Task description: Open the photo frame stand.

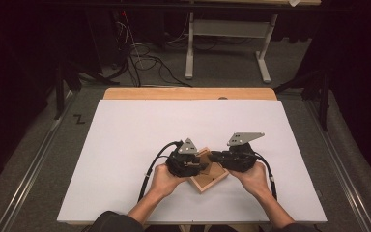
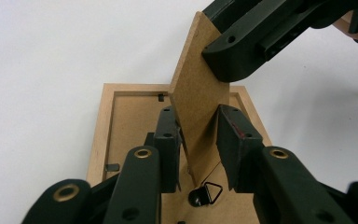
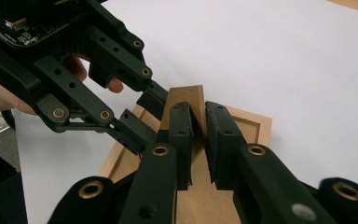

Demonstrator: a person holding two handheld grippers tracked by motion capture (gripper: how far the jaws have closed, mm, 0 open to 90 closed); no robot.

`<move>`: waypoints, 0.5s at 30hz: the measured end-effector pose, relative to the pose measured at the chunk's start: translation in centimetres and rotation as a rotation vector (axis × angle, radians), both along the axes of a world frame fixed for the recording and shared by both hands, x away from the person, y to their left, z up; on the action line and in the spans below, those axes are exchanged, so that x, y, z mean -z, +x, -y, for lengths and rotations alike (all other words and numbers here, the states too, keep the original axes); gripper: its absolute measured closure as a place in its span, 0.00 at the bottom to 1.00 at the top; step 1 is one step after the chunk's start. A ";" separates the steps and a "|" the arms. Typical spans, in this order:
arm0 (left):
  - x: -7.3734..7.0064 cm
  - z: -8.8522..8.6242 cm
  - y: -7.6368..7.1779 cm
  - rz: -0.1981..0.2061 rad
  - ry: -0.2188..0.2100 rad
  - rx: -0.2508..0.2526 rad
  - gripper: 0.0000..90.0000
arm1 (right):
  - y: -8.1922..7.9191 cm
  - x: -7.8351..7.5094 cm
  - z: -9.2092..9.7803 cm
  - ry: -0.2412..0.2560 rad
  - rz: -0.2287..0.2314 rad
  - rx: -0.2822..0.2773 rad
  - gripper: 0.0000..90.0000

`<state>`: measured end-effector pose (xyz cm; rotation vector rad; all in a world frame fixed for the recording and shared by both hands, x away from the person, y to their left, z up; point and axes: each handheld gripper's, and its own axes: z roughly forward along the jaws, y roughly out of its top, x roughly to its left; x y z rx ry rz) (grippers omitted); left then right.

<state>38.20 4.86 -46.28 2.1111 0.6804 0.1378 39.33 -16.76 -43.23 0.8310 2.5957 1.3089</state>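
On the white table [image 1: 125,145], a wooden picture frame [image 1: 211,182] lies face down just in front of the person, with both grippers meeting above it. A brown backing board [image 2: 198,100] stands tilted up out of the frame, its lower edge down inside the frame's recess and its upper corner raised. The left gripper [image 2: 200,149] has its 2 jaws on either side of the board's lower part; the left jaw touches the board, while a narrow gap shows at the right jaw, so I cannot tell whether it truly grips. The right gripper [image 3: 198,140] has its jaws pressed close on the board's upper corner, clamping it. In the left gripper view the right gripper comes in from the top right, biting the board's raised edge. A small black triangular hanger ring [image 2: 209,192] sits on the frame's back, just below the board. The person's left hand [image 1: 163,180] and right hand [image 1: 252,178] hold the grippers near the table's front edge.
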 end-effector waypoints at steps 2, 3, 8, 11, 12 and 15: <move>0.0 -0.1 0.1 -0.012 -0.004 0.008 0.80 | 0.0 0.0 0.0 -0.001 0.002 0.002 0.90; 0.0 -0.1 0.1 -0.020 -0.008 0.013 0.81 | 0.0 0.0 0.0 -0.002 0.004 0.003 0.90; 0.1 -0.3 0.3 -0.047 -0.019 0.032 0.87 | 0.1 0.1 0.0 0.001 0.008 0.003 0.87; 0.1 -0.5 0.4 -0.068 -0.036 0.034 0.89 | 0.0 0.1 0.0 0.004 0.008 0.005 0.85; 0.1 -0.6 0.5 -0.073 -0.037 0.038 0.89 | 0.0 0.1 0.0 0.004 0.008 0.005 0.85; 0.1 -0.6 0.5 -0.083 -0.049 0.038 0.93 | 0.0 0.1 0.0 0.011 0.007 0.006 0.82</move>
